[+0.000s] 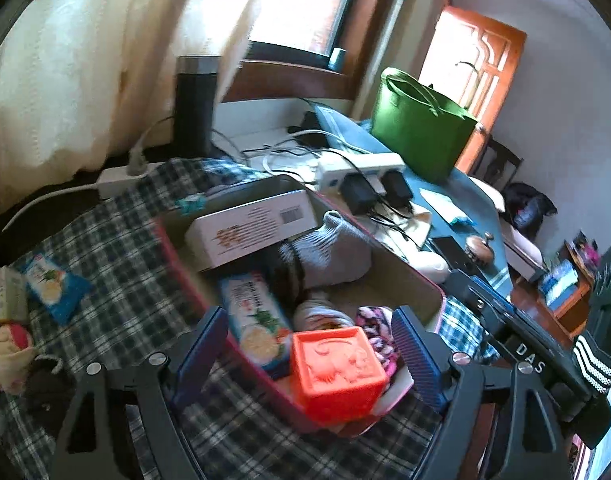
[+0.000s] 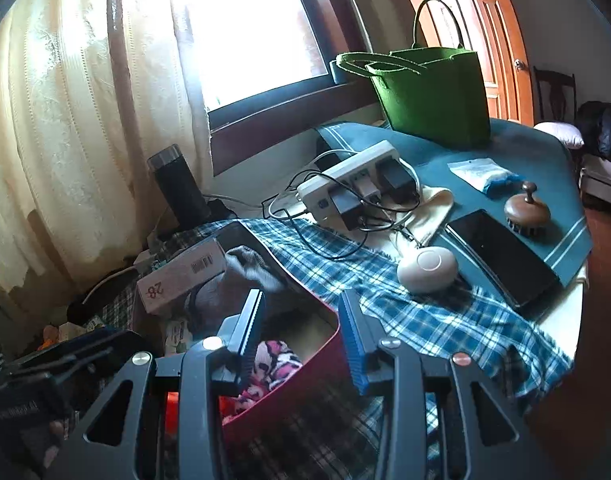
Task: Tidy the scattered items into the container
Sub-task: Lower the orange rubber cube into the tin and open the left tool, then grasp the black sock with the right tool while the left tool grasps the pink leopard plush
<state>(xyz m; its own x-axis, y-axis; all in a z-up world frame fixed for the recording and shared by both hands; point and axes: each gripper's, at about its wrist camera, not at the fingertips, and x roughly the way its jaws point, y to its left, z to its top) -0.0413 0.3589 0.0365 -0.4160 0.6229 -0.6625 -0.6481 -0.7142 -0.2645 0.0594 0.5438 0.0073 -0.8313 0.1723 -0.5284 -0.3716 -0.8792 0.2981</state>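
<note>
Gripper first: I am holding my left gripper (image 1: 311,354) wide open over the near corner of the red container (image 1: 409,268), pads clear of the orange block (image 1: 337,372) sitting between them inside it. My right gripper (image 2: 301,336) is straddling the container's red wall, half-closed; whether its pads are pressing I cannot tell. Largest down: the checked cloth (image 1: 117,280) is covering the desk, the white box (image 1: 249,228) and grey sock (image 1: 337,248) are lying inside the container, while a blue snack packet (image 1: 51,284) is lying outside, left of it.
</note>
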